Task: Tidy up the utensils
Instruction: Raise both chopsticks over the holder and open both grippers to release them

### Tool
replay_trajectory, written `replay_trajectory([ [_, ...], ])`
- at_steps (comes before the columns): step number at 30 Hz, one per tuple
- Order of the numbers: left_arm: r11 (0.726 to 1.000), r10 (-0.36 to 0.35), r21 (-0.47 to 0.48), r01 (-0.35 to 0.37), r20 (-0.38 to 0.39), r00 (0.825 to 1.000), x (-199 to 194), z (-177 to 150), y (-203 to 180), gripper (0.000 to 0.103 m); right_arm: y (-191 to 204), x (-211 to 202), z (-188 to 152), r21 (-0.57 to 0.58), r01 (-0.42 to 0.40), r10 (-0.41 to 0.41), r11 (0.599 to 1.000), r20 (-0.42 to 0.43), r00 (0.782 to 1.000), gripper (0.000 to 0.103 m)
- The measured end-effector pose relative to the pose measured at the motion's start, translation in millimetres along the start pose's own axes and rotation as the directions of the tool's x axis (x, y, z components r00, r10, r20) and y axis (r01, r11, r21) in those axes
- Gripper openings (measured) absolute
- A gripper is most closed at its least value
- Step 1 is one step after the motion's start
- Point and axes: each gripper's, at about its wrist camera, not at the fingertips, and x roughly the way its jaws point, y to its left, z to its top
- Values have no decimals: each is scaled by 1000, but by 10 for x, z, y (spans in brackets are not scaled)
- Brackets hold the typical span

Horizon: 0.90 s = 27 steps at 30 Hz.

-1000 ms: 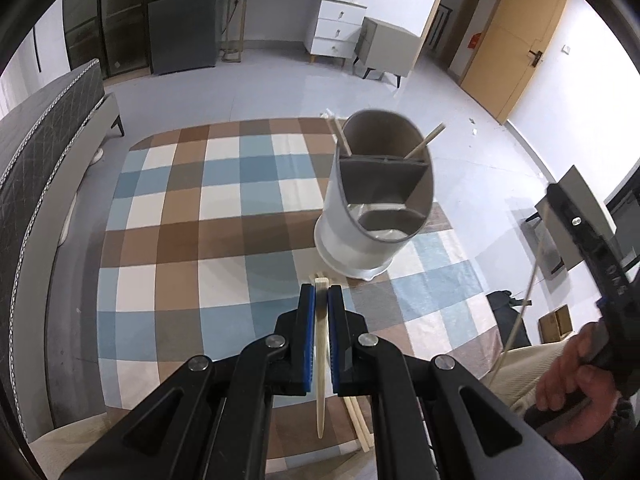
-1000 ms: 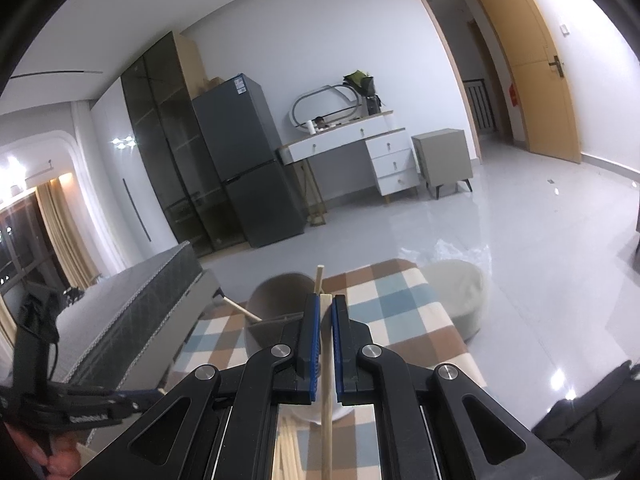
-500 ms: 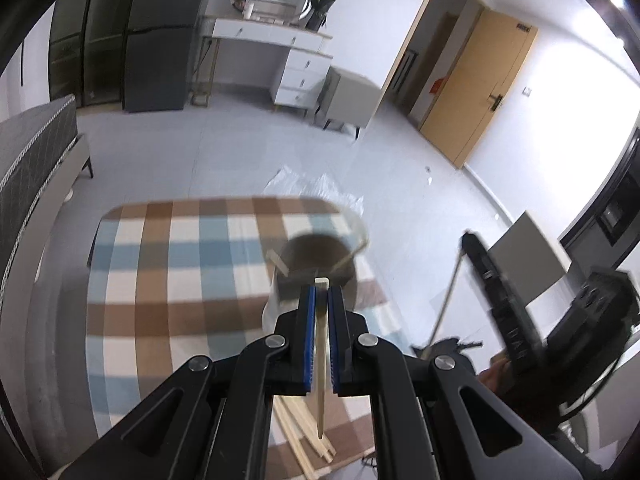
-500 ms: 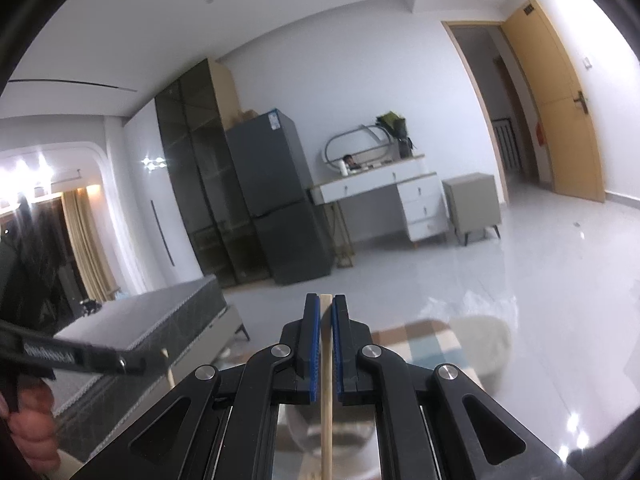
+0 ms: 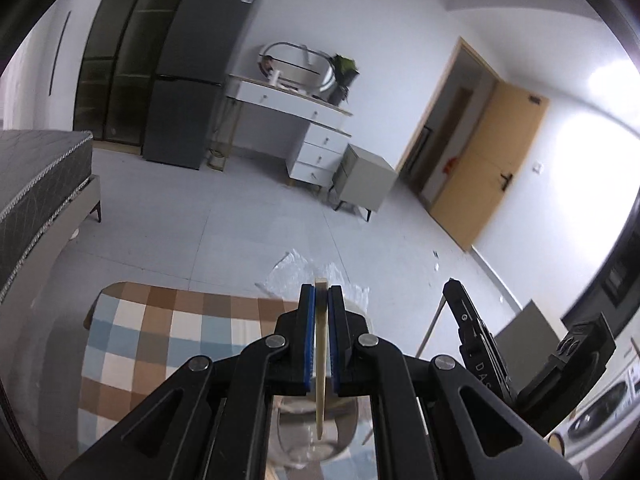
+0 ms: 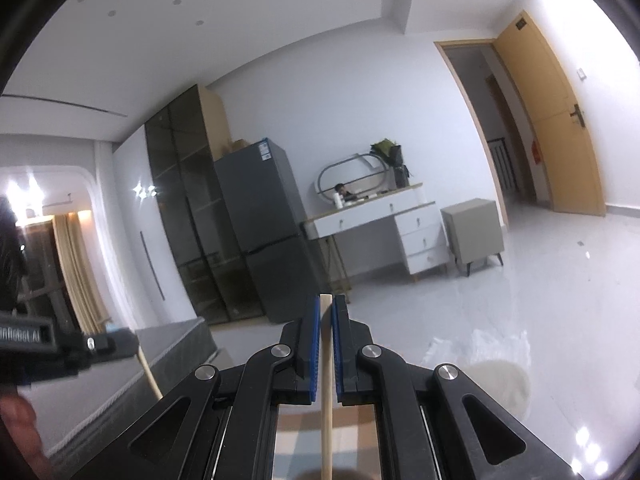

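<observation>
Grey floor tiles run back to a fridge [image 5: 200, 68] and a white dresser [image 5: 308, 128], and close under me lies the checked rug [image 5: 160, 340] with the utensil holder [image 5: 316, 436] standing on it; of the holder I see only a pale curved slice below my left gripper [image 5: 319, 300], so I cannot tell which compartment sits under the tip. My left jaws are pinched on a flat pale chopstick [image 5: 320, 380] that hangs down through them towards the holder's mouth; my right gripper [image 6: 326, 312] is likewise clamped on a round wooden chopstick [image 6: 326, 420], pointing roughly level at the far wall, with a dark rounded edge at the very bottom of that view that may be the holder's rim.

I judge the step in hand to be carrying both sticks over the holder and dropping them in. To do it well I would tilt each gripper down until the holder's opening shows clearly between the fingers; bring the lower end of the stick inside the rim before loosening anything; and let go of one stick at a time, since the right gripper [image 5: 472, 344] stands close beside my left and the two could knock. Releasing from this height risks a bounce off the rim onto the rug; lower first.
</observation>
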Motion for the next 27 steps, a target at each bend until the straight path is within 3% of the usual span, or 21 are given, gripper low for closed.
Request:
replay_trajectory([
  [7, 999, 1, -48, 0, 10, 1000, 299, 45, 158, 2, -35, 357, -177, 16, 76, -77, 997, 20, 997, 5],
  [15, 999, 6, -44, -5, 33, 999, 384, 8, 191, 2, -20, 435, -454, 1, 134, -133, 991, 70, 989, 5],
  [27, 1000, 17, -20, -17, 9, 1000, 371, -105, 118, 2, 110, 362, -526, -100, 141, -134, 985, 73, 988, 5],
])
